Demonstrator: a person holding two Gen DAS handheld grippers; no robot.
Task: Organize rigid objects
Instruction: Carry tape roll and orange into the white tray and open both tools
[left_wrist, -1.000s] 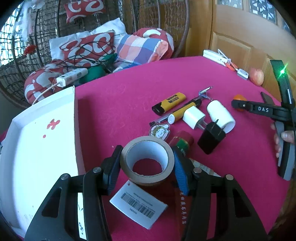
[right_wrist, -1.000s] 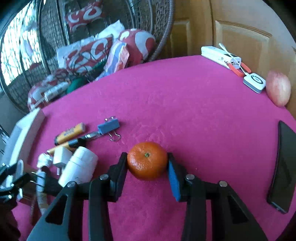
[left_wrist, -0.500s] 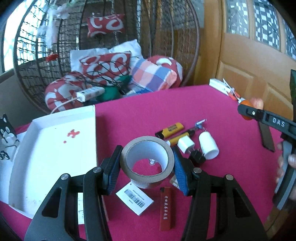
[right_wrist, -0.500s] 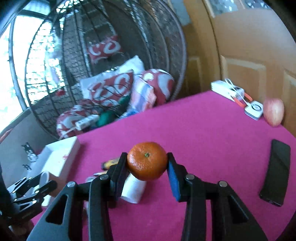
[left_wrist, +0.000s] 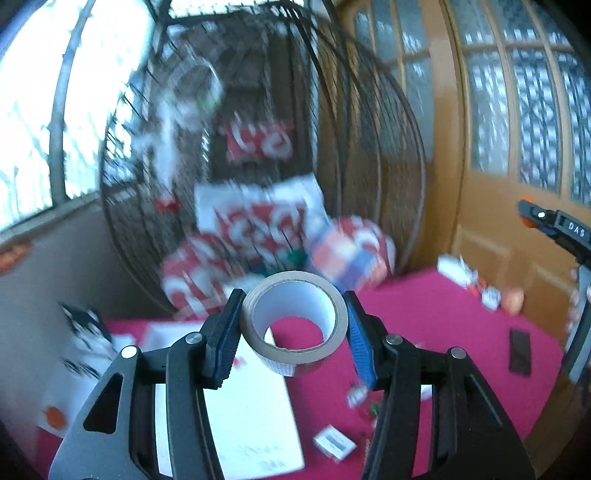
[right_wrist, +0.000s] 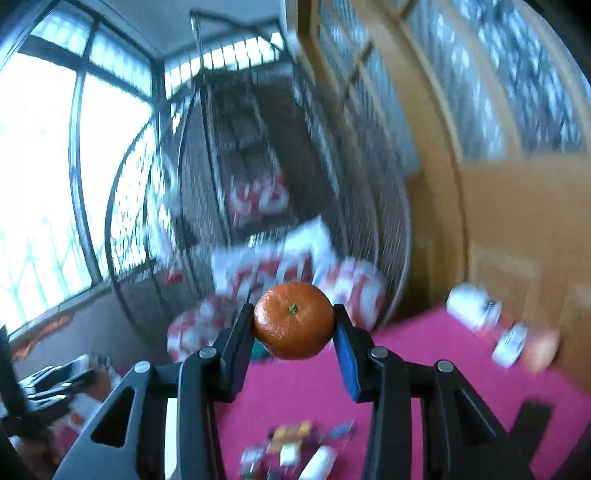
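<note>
Tape and orange aloft

Tape (left_wrist: 293, 321) sits clamped in the left gripper (left_wrist: 293, 328), high above the tray (left_wrist: 258, 417). Orange (right_wrist: 293, 320) is pinched in the right gripper (right_wrist: 293, 332), over the table (right_wrist: 424, 354). Carrying step, I judge; next, lower each into the tray.

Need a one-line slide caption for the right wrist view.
Right gripper holds a tangerine above the pink table.

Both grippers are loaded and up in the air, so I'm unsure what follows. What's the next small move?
Probably lower the left gripper, shut on the tape roll, toward the white tray below it; the right gripper just holds the orange.
</note>
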